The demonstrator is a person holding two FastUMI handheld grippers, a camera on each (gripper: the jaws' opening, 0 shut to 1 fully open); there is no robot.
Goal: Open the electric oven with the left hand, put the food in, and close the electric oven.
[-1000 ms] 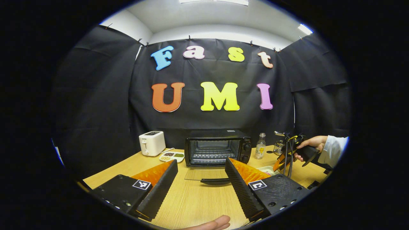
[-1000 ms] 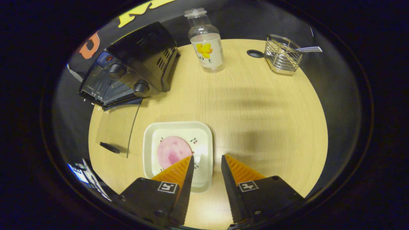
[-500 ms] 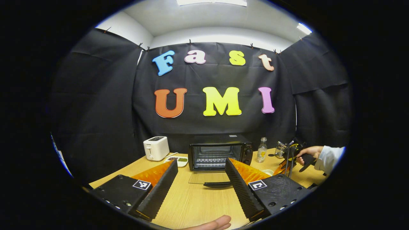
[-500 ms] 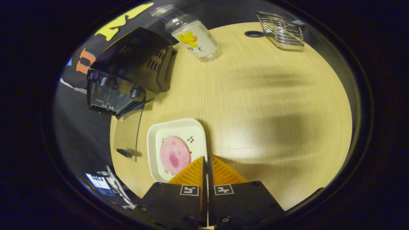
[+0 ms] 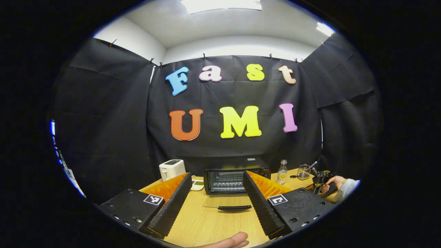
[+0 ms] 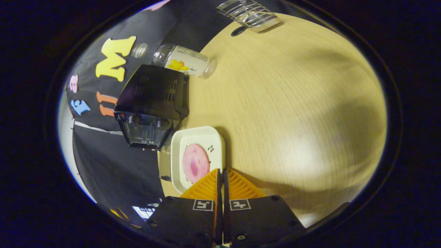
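The black electric oven (image 5: 236,175) stood at the back of the light wooden table (image 6: 275,103), its glass door (image 5: 225,201) folded down flat in front of the open cavity, with the door's dark handle (image 5: 234,208) nearest the left gripper. In the right gripper view the oven (image 6: 151,103) lay just beyond a white square plate (image 6: 215,137) that carried a round pink slice of meat (image 6: 195,163). The right gripper (image 6: 221,175) had its fingers pressed together on the near right rim of that plate, clamping it. The left gripper (image 5: 217,193) hung back from the oven over the near part of the table, its fingers spread wide apart with nothing between them. A clear plastic bottle with a yellow flower label (image 6: 182,63) stood just right of the oven, and a wire mesh holder (image 6: 249,13) sat farther right near the back edge. A white toaster (image 5: 172,169) stood to the oven's left, a small white dish (image 5: 197,185) beside it. At the far right of the left gripper view, a hand (image 5: 336,182) in a white sleeve gripped the other tool.
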